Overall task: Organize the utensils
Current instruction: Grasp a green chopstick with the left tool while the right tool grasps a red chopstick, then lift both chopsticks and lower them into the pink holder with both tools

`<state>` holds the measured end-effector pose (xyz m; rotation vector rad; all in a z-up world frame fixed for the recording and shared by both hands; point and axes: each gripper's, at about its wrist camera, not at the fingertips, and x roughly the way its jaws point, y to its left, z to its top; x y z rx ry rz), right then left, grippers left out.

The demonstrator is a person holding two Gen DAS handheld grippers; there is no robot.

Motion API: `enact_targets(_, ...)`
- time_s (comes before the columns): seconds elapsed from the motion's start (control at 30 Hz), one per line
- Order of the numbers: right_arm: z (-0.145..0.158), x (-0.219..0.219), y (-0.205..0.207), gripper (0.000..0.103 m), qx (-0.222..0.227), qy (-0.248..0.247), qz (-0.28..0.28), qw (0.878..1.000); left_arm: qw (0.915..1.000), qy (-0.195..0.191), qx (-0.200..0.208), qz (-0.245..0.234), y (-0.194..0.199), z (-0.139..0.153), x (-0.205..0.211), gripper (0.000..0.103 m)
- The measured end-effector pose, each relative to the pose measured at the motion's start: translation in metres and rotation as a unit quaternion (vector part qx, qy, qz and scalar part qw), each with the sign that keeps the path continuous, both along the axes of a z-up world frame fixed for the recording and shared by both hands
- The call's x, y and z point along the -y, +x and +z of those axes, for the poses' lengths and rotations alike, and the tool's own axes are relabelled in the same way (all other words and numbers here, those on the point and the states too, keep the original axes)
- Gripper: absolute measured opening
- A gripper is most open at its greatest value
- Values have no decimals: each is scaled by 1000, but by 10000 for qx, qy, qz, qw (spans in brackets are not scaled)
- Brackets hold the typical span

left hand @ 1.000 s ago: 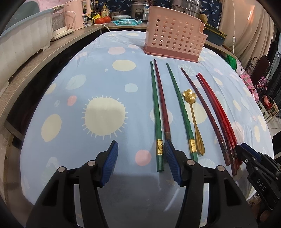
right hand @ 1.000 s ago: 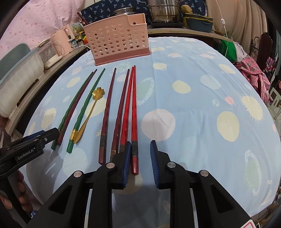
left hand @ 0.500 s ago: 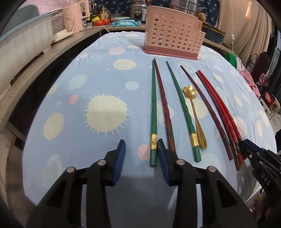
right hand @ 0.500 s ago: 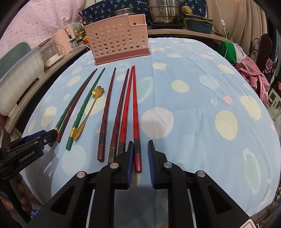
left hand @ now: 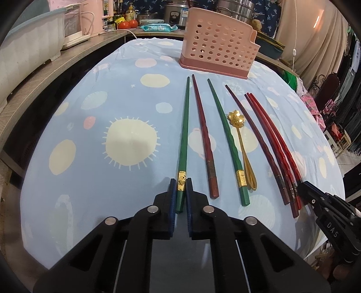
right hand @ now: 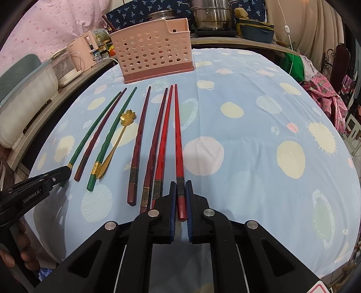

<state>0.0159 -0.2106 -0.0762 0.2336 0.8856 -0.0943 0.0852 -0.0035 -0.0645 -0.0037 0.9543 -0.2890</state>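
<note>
Several chopsticks and a gold flower-headed spoon (left hand: 241,144) lie side by side on the blue spotted tablecloth (left hand: 112,101), pointing at a pink perforated utensil holder (left hand: 216,42) at the far end. My left gripper (left hand: 180,182) is closing, and its blue pads press the near end of the leftmost green chopstick (left hand: 183,135), at its gold band. My right gripper (right hand: 180,184) is shut on the near end of the rightmost red chopstick (right hand: 178,135). Both chopsticks still lie flat on the cloth. The left gripper's tip (right hand: 67,169) also shows in the right wrist view.
Between the held sticks lie a dark red chopstick (left hand: 204,135), a second green chopstick (left hand: 227,139) and more red ones (left hand: 270,144). A wooden counter (left hand: 56,74) with appliances runs along the left. Pots (right hand: 212,15) stand behind the holder. The table edge is just below the grippers.
Both grippers have closed. The left pads came in from wide apart onto the green chopstick's end. The right pads narrowed onto the red chopstick. No utensil has shifted.
</note>
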Motion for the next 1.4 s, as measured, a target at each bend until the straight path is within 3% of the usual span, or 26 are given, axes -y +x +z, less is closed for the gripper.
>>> enact_targets(0.2, 7, 2, -2, 7, 72, 48, -23, 10000, 9998, -186, -93, 16, 0, 4, -3, 7)
enact_targets(0.47, 34, 14, -4, 7, 410, 198, -125, 9989, 9989, -429, 151, 64, 2, 34, -8, 7)
enact_targets(0.9, 111, 44, 13, 7, 1418, 365, -298, 9888, 9926, -745, 938, 202, 24, 107, -17, 7)
enact_targets(1.4, 162, 69, 53, 7, 2086, 429, -401, 9762, 9809, -770, 1764, 273, 70, 175, -7, 7)
